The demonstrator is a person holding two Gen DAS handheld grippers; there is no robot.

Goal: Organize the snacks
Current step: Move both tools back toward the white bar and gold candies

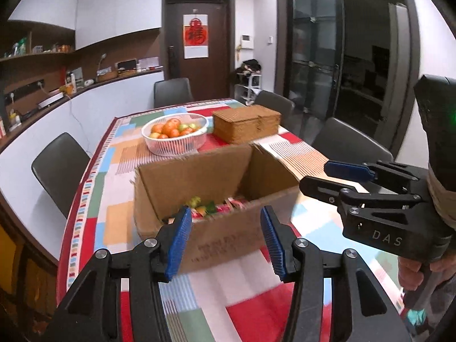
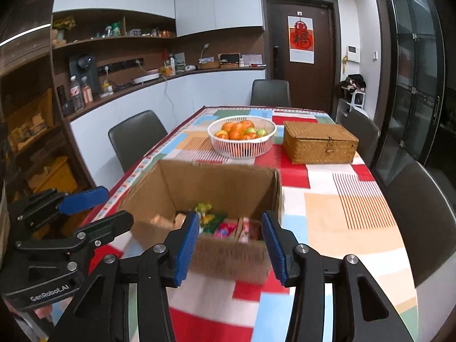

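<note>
An open cardboard box (image 1: 222, 236) (image 2: 228, 176) stands on the patchwork tablecloth, with colourful snack packets (image 1: 225, 206) (image 2: 225, 225) in its bottom. My left gripper (image 1: 225, 242) hovers in front of the box's near wall, open, with nothing between its blue pads. My right gripper (image 2: 229, 245) hangs likewise before the box, open and empty. Each gripper shows in the other's view: the right gripper (image 1: 319, 178) at the box's right side, the left gripper (image 2: 108, 208) at its left. A hand (image 1: 410, 270) holds the right gripper's handle.
Behind the box stand a white basket of fruit (image 1: 175, 134) (image 2: 242, 136) and a lidded wicker box (image 1: 246, 124) (image 2: 320, 142). Dark chairs (image 1: 58, 171) (image 2: 135, 139) ring the table (image 2: 356, 213). A counter and shelves run along the left wall; a glass door is at right.
</note>
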